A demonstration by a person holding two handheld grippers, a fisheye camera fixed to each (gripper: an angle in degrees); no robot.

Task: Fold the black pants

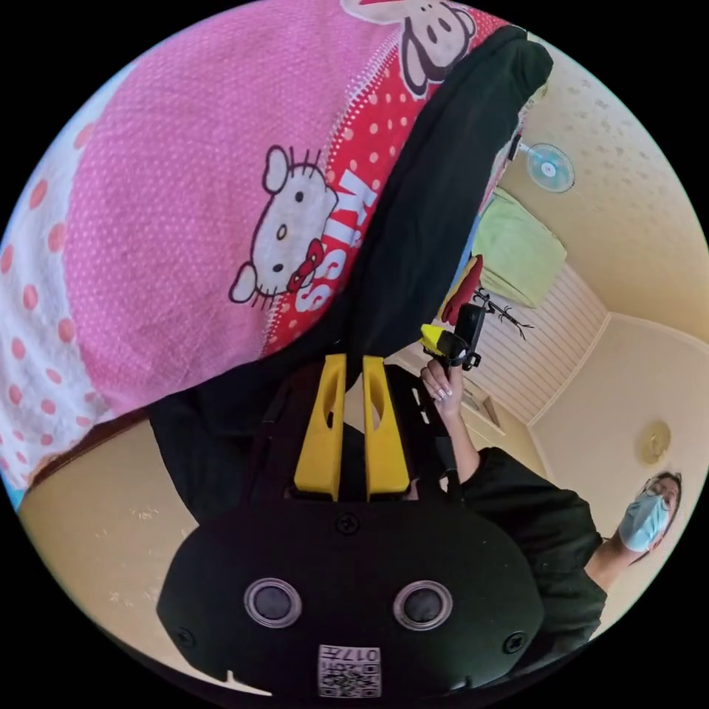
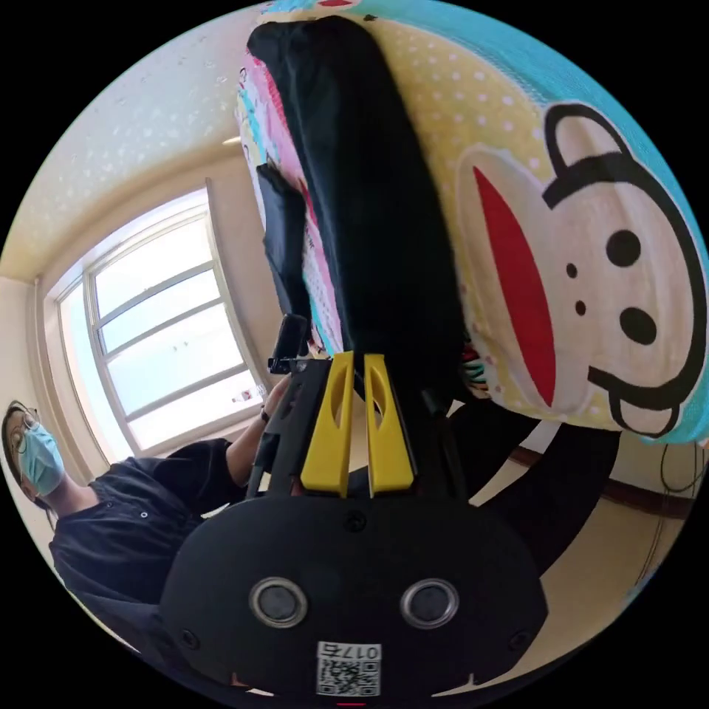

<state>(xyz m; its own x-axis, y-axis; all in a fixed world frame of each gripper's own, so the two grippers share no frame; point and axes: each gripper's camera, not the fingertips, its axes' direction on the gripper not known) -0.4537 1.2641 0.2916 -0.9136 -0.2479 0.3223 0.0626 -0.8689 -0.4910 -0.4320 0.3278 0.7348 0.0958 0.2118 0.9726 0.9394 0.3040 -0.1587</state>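
In the left gripper view we cannot see the tips of the left tongs (image 1: 353,360), which sink into the black pants (image 1: 436,221), so what they pinch is hidden. The pants run out of sight behind the device at 7 o'clock. The cartoon bedcover (image 1: 185,221) is cut by the edge from 8 to 1 o'clock. The right tongs (image 1: 436,340) at 3 o'clock are too small for us to judge. In the right gripper view the right tongs' tips are likewise buried in black cloth, and the left tongs (image 2: 292,354) are half hidden.
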